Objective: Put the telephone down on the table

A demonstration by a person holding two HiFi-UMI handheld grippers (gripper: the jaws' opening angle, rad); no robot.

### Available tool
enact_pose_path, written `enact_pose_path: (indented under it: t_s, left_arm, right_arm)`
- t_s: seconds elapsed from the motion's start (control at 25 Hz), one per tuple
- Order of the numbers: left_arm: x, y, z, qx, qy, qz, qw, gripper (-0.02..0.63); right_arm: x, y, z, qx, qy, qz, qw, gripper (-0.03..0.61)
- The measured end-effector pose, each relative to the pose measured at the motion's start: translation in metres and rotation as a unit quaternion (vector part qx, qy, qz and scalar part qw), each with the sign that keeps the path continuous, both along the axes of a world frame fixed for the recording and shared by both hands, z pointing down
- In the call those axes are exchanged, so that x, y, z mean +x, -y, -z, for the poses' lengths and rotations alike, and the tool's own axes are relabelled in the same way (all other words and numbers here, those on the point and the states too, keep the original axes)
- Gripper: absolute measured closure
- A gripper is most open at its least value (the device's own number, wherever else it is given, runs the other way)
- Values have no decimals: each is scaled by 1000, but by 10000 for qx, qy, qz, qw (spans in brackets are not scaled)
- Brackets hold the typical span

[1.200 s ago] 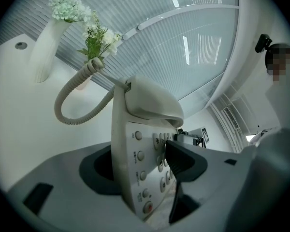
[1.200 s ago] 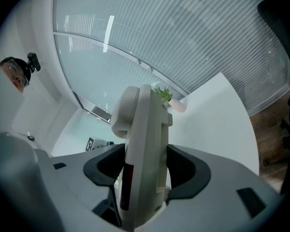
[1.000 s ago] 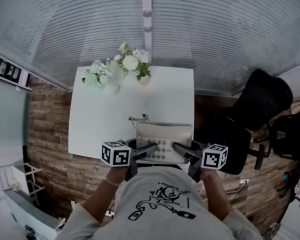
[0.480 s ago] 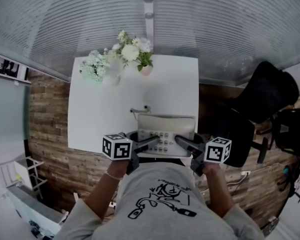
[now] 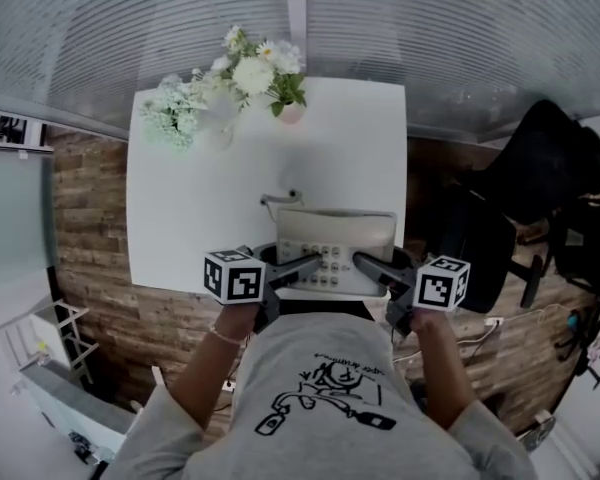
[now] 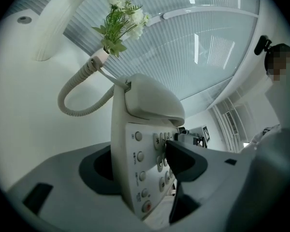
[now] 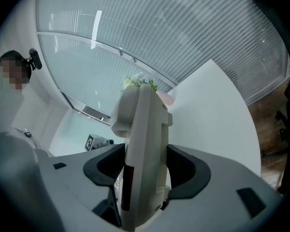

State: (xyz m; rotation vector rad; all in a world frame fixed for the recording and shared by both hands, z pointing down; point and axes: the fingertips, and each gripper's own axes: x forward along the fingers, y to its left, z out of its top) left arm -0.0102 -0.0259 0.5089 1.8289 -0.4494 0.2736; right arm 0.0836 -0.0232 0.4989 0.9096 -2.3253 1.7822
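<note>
- My left hand-held gripper [image 6: 142,163] and right hand-held gripper [image 7: 145,172] each clamp one side of the telephone [image 5: 336,251].
- I judge it not yet set on the counter [image 5: 195,203]; lowering and release remain.

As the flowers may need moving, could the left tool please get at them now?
Probably not yet: the left tool is shut on the telephone, shared with the right tool; otherwise the table towards the flowers looks free.
</note>
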Motion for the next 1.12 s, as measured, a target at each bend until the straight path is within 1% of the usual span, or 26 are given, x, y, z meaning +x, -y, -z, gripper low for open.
enact_pose_path:
  t_s: [0.24, 0.52, 0.72, 1.12]
  left_arm:
    - [0, 5, -15, -98, 4, -57, 9999, 334]
    - [-4, 8, -35, -284, 32, -69, 9996, 334]
    - [-6, 9, -51, -422, 68, -76, 9991, 333]
    - [-5, 10, -85, -617, 118, -30, 9980, 330]
  right_arm:
    - [0, 4, -15, -105, -7, -52, 9999, 296]
    - [-5, 10, -33, -200, 8, 6, 9998, 296]
    - [-6, 9, -52, -412, 21, 44, 9991, 296]
    - [-4, 11, -86, -639, 11, 65, 9979, 296]
